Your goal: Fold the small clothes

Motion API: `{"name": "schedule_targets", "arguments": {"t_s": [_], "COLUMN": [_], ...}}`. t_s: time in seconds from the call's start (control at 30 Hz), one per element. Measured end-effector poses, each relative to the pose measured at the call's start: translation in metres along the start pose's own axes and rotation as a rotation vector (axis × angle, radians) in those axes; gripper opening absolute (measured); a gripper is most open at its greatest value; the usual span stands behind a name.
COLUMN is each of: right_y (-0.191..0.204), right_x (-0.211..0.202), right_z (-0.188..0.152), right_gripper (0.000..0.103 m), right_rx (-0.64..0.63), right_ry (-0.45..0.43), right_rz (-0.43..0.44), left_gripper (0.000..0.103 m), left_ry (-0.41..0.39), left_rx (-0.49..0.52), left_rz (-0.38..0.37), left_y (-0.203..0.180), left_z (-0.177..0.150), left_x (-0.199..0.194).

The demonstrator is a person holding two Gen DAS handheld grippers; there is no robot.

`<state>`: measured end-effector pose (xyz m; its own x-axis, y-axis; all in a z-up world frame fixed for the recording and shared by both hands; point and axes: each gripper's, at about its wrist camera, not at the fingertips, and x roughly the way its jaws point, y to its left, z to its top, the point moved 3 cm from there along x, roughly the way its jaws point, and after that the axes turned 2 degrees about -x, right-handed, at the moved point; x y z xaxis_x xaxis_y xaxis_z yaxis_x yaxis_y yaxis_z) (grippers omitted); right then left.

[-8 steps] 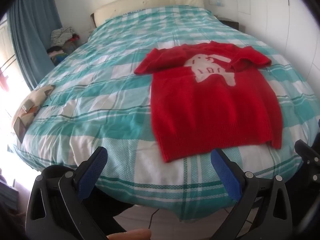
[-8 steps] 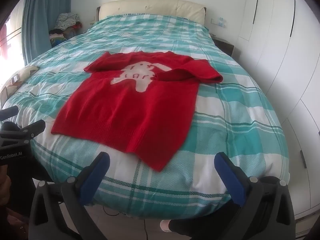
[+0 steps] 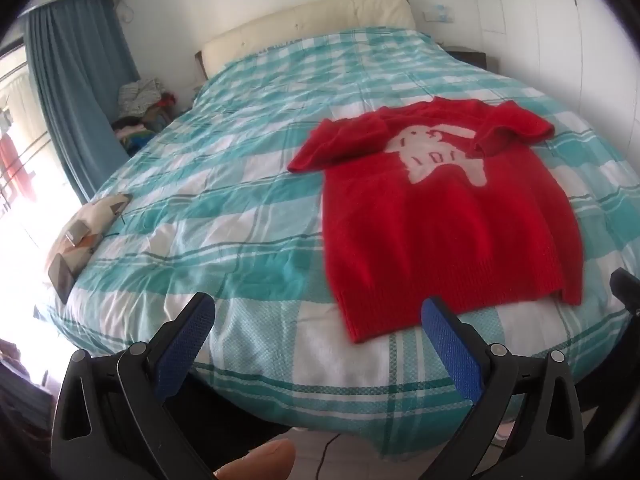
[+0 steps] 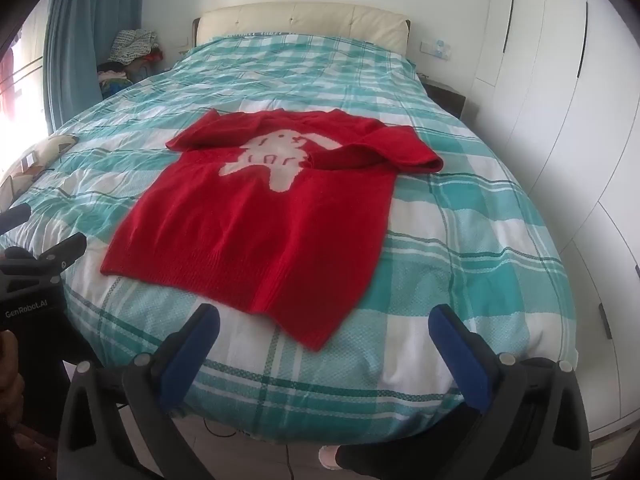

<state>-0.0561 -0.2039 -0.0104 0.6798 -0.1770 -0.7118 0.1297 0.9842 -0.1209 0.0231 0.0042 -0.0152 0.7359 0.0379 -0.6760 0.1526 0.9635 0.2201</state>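
A small red knit sweater (image 3: 444,232) with a white animal figure lies flat on the bed, hem toward me, both sleeves folded in across the chest. It also shows in the right wrist view (image 4: 264,224). My left gripper (image 3: 316,320) is open and empty, above the bed's near edge, left of the sweater's hem corner. My right gripper (image 4: 324,328) is open and empty, just in front of the hem's right corner. The left gripper's body (image 4: 36,276) shows at the left edge of the right wrist view.
The bed has a teal and white checked cover (image 3: 224,184) and a cream headboard (image 4: 300,20). A cushion with small items (image 3: 88,232) lies at the bed's left edge. A pile of clothes (image 3: 140,96) stands by the blue curtain. White wardrobes (image 4: 560,100) line the right.
Both grippers have risen and moved a little toward the bed; the left view has shifted so the sweater sits further right. The sweater has not moved.
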Motion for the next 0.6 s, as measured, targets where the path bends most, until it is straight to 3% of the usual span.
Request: {"name": "schedule_targets", "arguments": {"t_s": [0.2, 0.4, 0.6], "right_y": [-0.002, -0.001, -0.005], "right_x": [-0.009, -0.016, -0.018], "right_z": [0.007, 0.007, 0.003], "right_gripper": [0.103, 0.103, 0.103], "right_rx": [0.014, -0.014, -0.018], "right_ry": [-0.048, -0.068, -0.036], "right_rz": [0.008, -0.012, -0.005], "left_gripper": [0.103, 0.103, 0.103], "left_ry": [0.058, 0.061, 0.074], "left_rx": [-0.054, -0.075, -0.067], "left_rz": [-0.085, -0.095, -0.096], "left_y": [0.007, 0.010, 0.014], "left_z": [0.003, -0.003, -0.009], "left_x": [0.008, -0.002, -0.007]}}
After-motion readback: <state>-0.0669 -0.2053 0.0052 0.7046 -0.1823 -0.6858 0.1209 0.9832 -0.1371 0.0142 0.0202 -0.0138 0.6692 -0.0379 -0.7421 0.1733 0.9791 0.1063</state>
